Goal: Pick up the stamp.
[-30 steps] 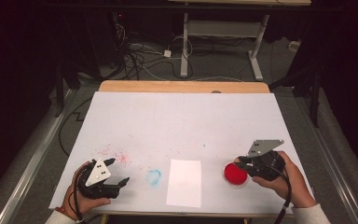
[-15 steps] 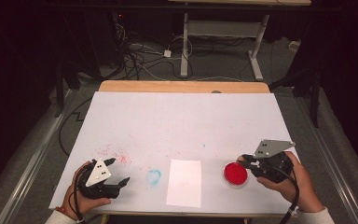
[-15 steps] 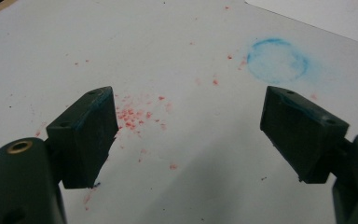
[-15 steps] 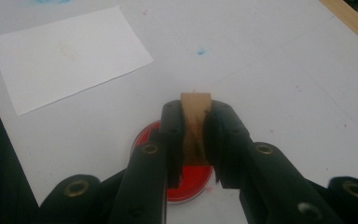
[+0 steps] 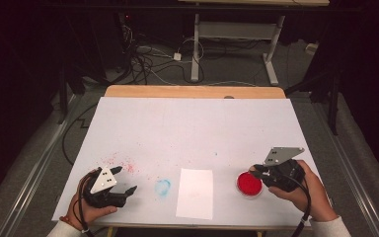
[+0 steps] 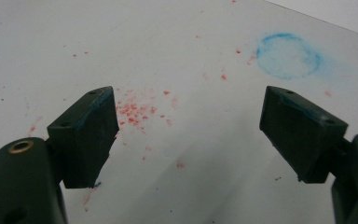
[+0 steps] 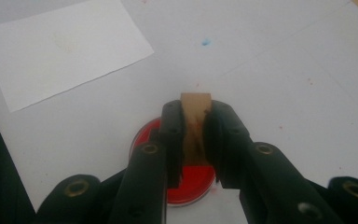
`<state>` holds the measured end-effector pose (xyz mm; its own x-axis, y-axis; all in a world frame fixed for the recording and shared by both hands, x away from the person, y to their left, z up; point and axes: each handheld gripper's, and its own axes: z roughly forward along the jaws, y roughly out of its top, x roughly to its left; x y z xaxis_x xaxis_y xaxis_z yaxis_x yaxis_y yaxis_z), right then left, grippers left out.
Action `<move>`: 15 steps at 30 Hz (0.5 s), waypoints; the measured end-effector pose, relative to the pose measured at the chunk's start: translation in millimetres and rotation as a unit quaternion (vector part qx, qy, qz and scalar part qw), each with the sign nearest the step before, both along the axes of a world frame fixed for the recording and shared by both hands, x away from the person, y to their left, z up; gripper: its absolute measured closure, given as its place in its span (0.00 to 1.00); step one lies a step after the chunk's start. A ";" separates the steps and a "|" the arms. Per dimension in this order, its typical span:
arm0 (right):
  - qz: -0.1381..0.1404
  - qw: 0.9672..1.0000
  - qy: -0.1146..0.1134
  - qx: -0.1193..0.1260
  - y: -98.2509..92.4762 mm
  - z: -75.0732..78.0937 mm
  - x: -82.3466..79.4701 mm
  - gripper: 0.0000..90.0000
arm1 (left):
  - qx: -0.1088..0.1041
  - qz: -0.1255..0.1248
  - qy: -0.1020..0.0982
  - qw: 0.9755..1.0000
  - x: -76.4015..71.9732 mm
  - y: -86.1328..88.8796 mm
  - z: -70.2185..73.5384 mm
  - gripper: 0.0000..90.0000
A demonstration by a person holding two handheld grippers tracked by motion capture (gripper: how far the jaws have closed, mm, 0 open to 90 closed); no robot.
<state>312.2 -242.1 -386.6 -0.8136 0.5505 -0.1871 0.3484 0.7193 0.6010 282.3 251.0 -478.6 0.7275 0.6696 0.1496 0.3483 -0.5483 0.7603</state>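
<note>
Wooden stamp block (image 7: 196,109) sits clamped in my right hand-held gripper (image 7: 195,140), now drawn back above the round red ink pad (image 5: 249,183), lower right; likely inked. Left hand-held gripper (image 6: 186,135) gapes empty.

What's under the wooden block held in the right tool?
The right tool grips a wooden block above a red ink pad. The block's underside and the pad's middle are hidden by the jaws.
</note>
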 end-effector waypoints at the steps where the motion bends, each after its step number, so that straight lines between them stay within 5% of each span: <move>1: 0.000 1.000 0.000 -0.001 -0.2 -0.8 -0.5 0.85 | 0.000 0.000 0.000 1.000 -0.1 0.2 0.0 0.20; 15: 0.016 0.999 0.039 -0.029 9.4 -23.2 5.9 0.85 | 0.000 0.002 -0.001 1.000 0.0 -0.6 1.1 0.20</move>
